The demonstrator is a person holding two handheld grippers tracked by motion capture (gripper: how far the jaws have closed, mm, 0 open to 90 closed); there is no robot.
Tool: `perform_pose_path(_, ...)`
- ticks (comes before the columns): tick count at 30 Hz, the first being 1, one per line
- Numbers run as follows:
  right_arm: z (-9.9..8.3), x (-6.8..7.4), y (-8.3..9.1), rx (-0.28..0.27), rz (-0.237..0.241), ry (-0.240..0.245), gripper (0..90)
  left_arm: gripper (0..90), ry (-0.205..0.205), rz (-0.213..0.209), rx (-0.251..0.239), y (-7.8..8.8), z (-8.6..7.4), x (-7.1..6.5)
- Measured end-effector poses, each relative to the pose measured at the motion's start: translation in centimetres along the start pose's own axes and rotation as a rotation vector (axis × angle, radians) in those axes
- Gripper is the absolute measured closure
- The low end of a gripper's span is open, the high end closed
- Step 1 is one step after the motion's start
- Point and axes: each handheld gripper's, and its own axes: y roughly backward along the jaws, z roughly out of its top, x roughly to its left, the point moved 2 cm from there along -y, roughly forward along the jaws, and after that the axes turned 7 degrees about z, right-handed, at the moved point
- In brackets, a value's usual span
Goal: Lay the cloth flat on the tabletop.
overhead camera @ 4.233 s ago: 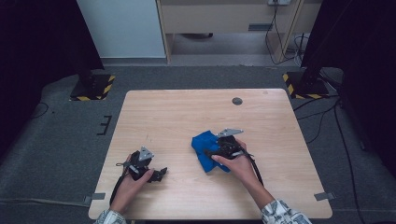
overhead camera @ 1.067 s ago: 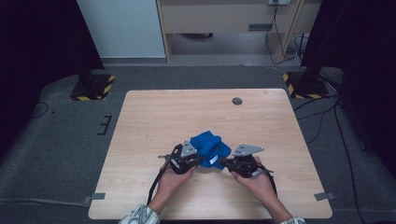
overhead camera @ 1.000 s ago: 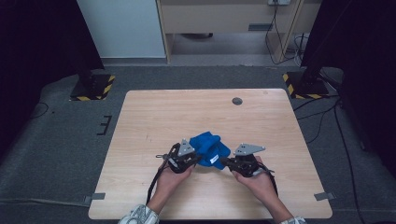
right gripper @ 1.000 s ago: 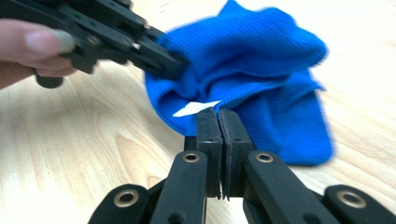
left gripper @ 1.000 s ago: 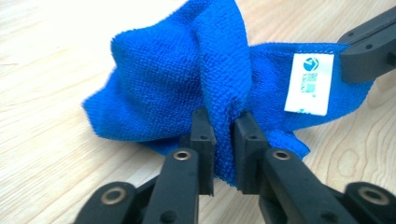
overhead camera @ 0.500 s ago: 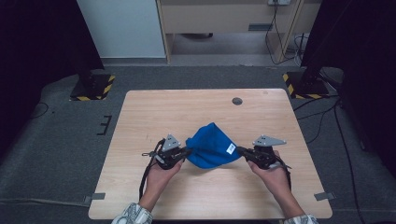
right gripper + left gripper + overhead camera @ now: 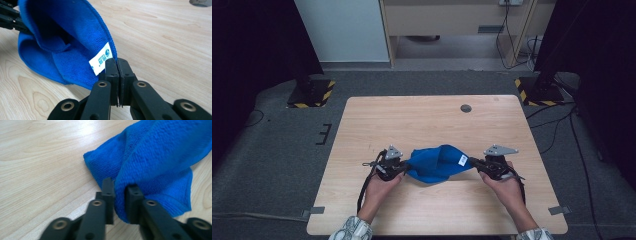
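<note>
A blue microfibre cloth (image 7: 437,163) hangs stretched between the two grippers over the near middle of the wooden counter (image 7: 432,122), its lower fold sagging onto the counter surface. The left gripper (image 7: 401,165) sits just left of the cloth, held in the person's left hand (image 7: 378,186); in the left gripper view its fingers (image 7: 108,195) are clamped on a thick bunched fold of the cloth (image 7: 155,162), slightly apart with fabric between them. The right gripper (image 7: 476,163) is just right of the cloth, held in the right hand (image 7: 506,186); in the right gripper view its fingers (image 7: 112,75) are pressed together on the cloth's hemmed edge, right beside a small white label (image 7: 100,61) sewn to the cloth (image 7: 57,42). Well beyond the cloth, near the counter's far edge, is a small round grey cap (image 7: 466,108).
</note>
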Motion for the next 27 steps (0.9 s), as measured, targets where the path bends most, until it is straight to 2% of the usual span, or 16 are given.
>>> perform_pose_path(4, -0.1, 0.1, -0.2, 0.009, 0.001, 0.008, 88.3, 55.5, -0.013, 0.003, -0.032, 0.1, 0.3, -0.6)
perform_pose_path(7, -0.1, 0.1, -0.2, 0.011, 0.001, 0.009, 88.2, 48.7, -0.021, -0.004, -0.049, 0.1, 0.5, -1.0)
perform_pose_path(18, -0.1, 0.2, -0.3, 0.010, 0.002, 0.004, 88.0, 43.7, -0.024, -0.069, -0.146, 0.7, 1.7, -2.2)
perform_pose_path(19, -0.1, 0.3, -0.4, 0.011, 0.003, 0.010, 88.0, 45.5, -0.022, -0.074, -0.150, 0.7, 1.8, -2.3)
perform_pose_path(23, 0.0, 0.4, -0.5, 0.012, 0.006, 0.015, 88.0, 68.4, -0.039, -0.107, -0.165, 0.9, 2.3, -2.8)
perform_pose_path(27, 0.0, 0.2, -0.2, 0.003, -0.001, 0.017, 88.0, 80.6, -0.034, -0.117, -0.190, 1.8, 2.6, -2.8)
